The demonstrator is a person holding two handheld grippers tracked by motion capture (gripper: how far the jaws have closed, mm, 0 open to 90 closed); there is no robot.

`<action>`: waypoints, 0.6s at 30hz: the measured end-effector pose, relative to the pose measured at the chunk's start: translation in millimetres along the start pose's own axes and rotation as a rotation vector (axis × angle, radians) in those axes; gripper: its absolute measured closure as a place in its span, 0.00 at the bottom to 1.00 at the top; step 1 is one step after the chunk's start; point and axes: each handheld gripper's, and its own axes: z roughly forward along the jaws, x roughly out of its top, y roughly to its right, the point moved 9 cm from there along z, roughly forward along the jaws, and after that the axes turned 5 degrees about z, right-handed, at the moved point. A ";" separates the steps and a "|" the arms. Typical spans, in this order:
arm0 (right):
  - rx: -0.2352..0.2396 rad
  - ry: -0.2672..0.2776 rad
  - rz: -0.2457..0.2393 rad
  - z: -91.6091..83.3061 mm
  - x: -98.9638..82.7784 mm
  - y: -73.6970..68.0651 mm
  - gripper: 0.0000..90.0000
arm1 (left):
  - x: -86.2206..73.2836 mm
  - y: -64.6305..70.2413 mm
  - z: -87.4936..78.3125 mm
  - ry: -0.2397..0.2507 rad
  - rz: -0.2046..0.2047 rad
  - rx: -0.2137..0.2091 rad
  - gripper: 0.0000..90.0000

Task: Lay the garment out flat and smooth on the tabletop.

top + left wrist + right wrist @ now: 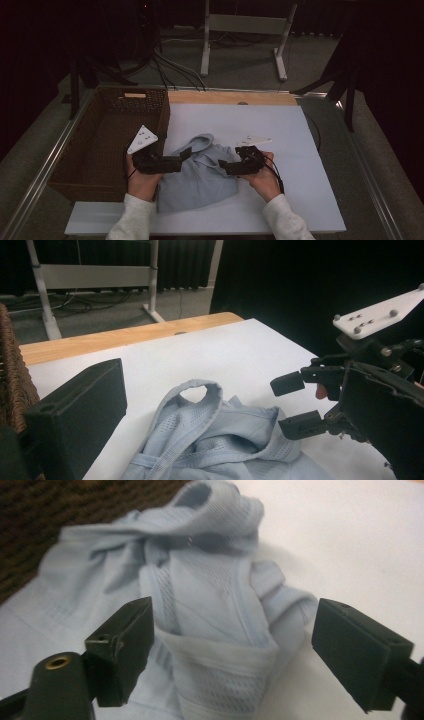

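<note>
A crumpled light blue garment (200,175) lies on the white board (285,135), between my two grippers. My left gripper (184,155) is at the garment's left edge, beside the basket. In the left gripper view its black finger (75,415) stands far to the left, and the garment (220,440) lies ahead of it, untouched. My right gripper (223,167) comes in from the right. It also shows in the left gripper view (295,404) with a clear gap between its jaws. In the right gripper view that gripper (235,640) is open, its jaws either side of a raised fold of the garment (215,605) without pressing it.
A brown wicker basket (107,95) stands to the left of the board, close to my left hand. Its weave also shows in the left gripper view (12,375). A wooden strip (230,97) runs along the board's far edge. Beyond it are a metal stand (240,25) and cables on the floor.
</note>
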 end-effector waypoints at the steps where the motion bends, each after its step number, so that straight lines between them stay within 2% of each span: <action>1: 0.000 0.000 0.000 0.0 0.0 0.0 0.18 | 0.0 0.0 0.0 0.000 0.000 0.000 0.00; 13: -0.017 -0.086 0.017 15.9 -14.8 7.4 0.11 | 0.4 0.3 -0.6 0.000 0.004 -0.002 0.00; 18: -0.014 -0.120 0.053 23.7 -24.1 12.4 0.12 | 0.2 0.2 -0.3 0.000 0.002 -0.001 0.00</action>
